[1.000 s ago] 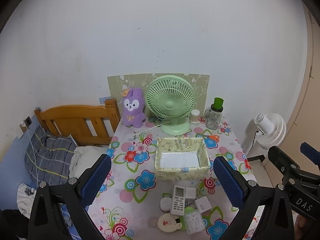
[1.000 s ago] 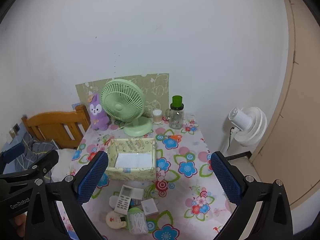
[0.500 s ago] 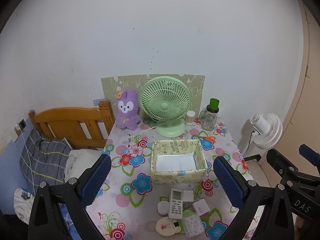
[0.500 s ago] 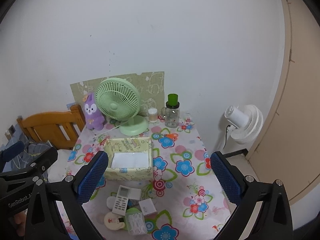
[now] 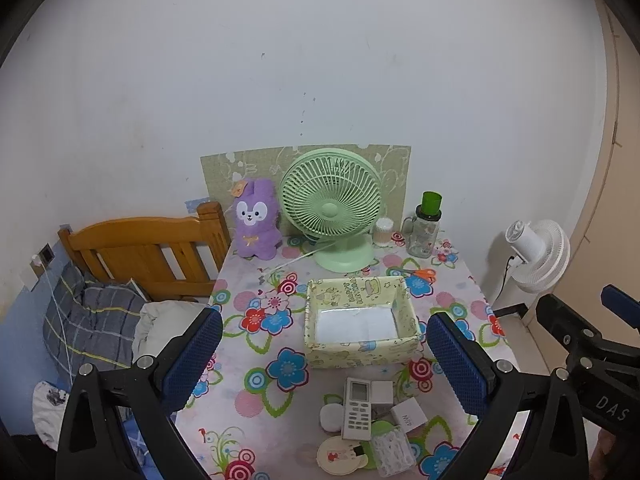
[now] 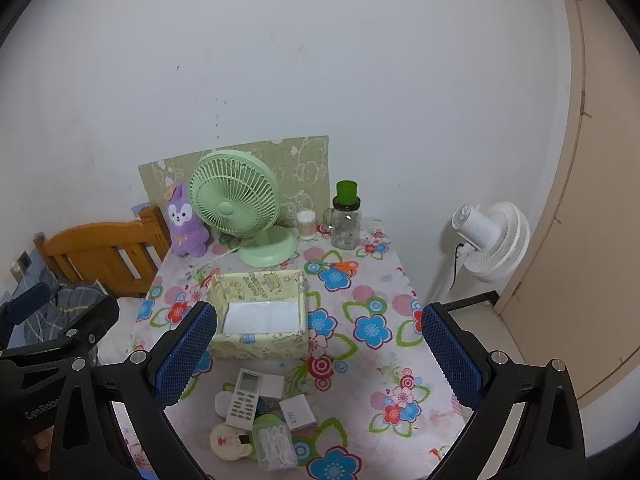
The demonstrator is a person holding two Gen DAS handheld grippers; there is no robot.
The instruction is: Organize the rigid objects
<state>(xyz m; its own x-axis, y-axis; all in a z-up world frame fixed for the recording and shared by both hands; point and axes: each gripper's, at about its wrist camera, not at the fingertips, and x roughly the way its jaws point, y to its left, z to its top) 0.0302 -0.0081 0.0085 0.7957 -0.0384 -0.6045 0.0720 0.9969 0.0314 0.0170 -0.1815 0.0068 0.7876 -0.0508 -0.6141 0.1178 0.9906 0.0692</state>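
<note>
A pale yellow open box (image 5: 360,322) (image 6: 260,316) stands mid-table on the flowered cloth, holding only a white liner. Near the front edge lies a cluster of small items: a white remote (image 5: 357,408) (image 6: 244,398), a small white box (image 5: 408,414) (image 6: 297,412), a clear case of cotton swabs (image 5: 390,452) (image 6: 276,446), a round cream compact (image 5: 340,456) (image 6: 228,442) and a white round pad (image 5: 331,416). My left gripper (image 5: 324,364) and right gripper (image 6: 318,360) are both open and empty, held high above the table.
At the table's back stand a green desk fan (image 5: 332,208), a purple plush rabbit (image 5: 256,220), a green-capped glass jar (image 5: 426,228), a swab cup (image 5: 383,232) and orange scissors (image 5: 420,274). A wooden bed headboard (image 5: 144,252) is left, a white floor fan (image 5: 536,252) right.
Both grippers have drawn back and upward, so the table appears slightly smaller and farther. Nothing on the table has moved; both grippers stay open.
</note>
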